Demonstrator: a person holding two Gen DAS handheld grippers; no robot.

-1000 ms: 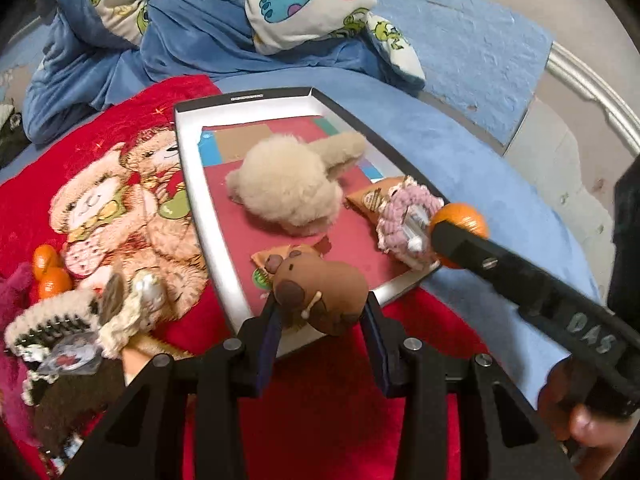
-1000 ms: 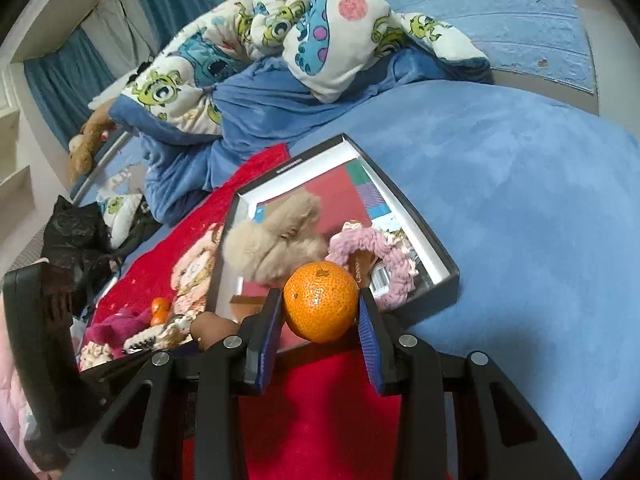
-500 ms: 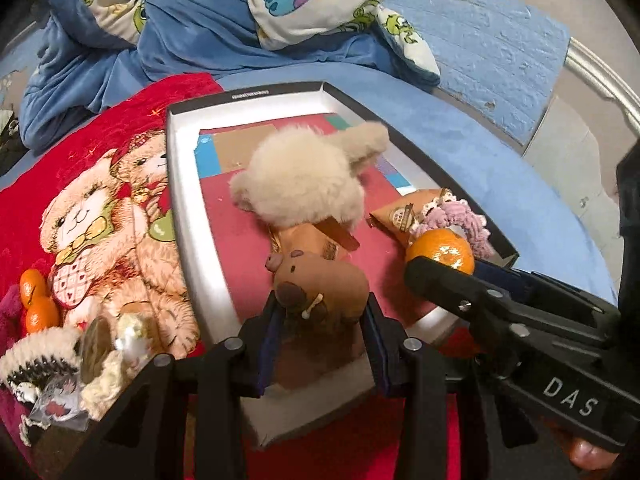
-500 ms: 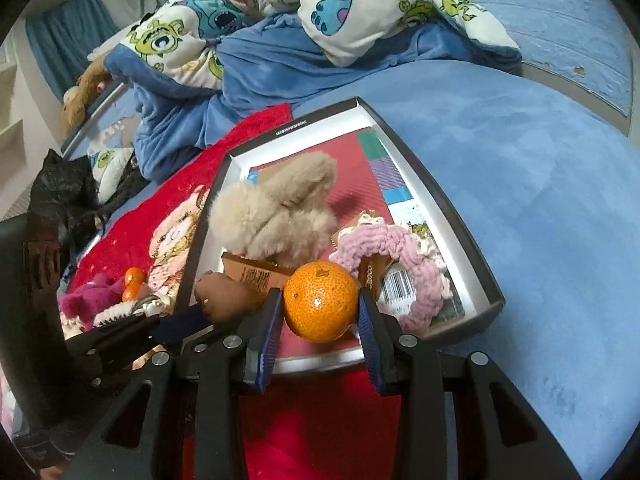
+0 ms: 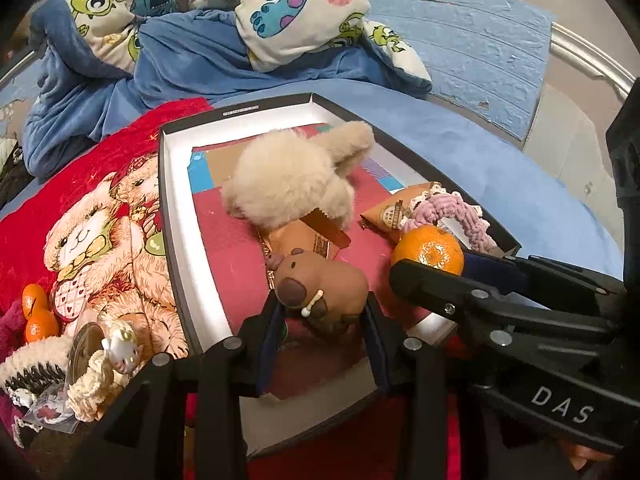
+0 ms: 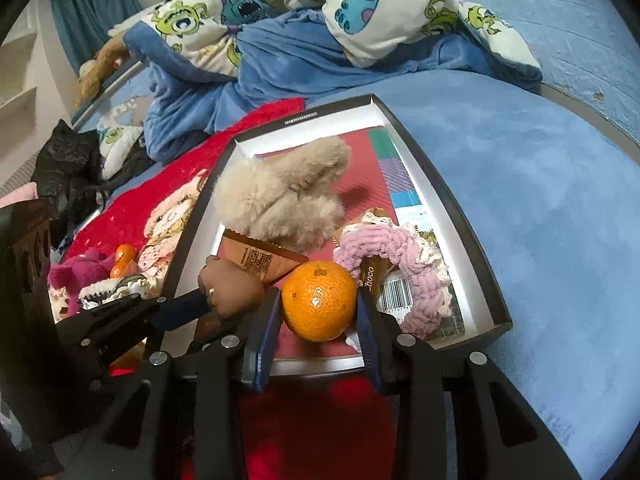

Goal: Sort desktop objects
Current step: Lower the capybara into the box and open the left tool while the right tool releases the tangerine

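Brown capybara toy (image 5: 320,288) sits clenched between the left gripper (image 5: 324,320) fingers, low over the box tray (image 5: 176,240) beside a snack packet (image 5: 308,240). Right gripper (image 6: 318,312), marked "DAS", grips a mandarin (image 6: 319,300) over the tray's near edge, next to a wrapper reading "choco" (image 6: 370,276) and a barcode.
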